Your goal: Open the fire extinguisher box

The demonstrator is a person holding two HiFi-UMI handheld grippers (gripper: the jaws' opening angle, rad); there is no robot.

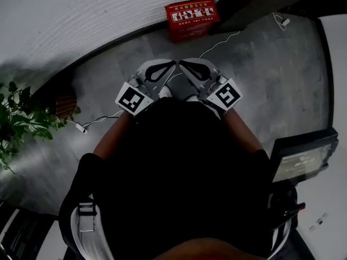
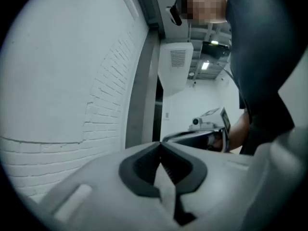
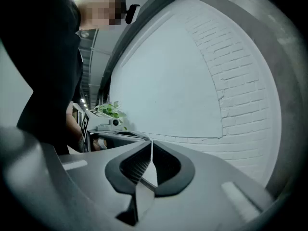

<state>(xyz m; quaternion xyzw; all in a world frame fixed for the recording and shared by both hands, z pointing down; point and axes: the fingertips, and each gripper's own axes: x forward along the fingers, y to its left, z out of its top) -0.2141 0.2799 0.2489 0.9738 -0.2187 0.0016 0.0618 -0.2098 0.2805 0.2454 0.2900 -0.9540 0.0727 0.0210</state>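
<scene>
I could read nothing: the white label (image 1: pixel 191 14) on the red fire extinguisher box (image 1: pixel 190 32), top centre, was too small, the lower-right screen (image 1: pixel 301 161) blurred.

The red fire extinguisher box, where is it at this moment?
In the head view the red box stands on the grey floor at top centre, against the white wall, ahead of the left gripper and the right gripper.

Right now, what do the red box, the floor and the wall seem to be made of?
Red box: probably painted metal or plastic, too small to tell; red with a white printed label on top. Floor: grey stone or tile, matte, faint joint lines. Wall: brick painted white, the courses show in relief.
</scene>
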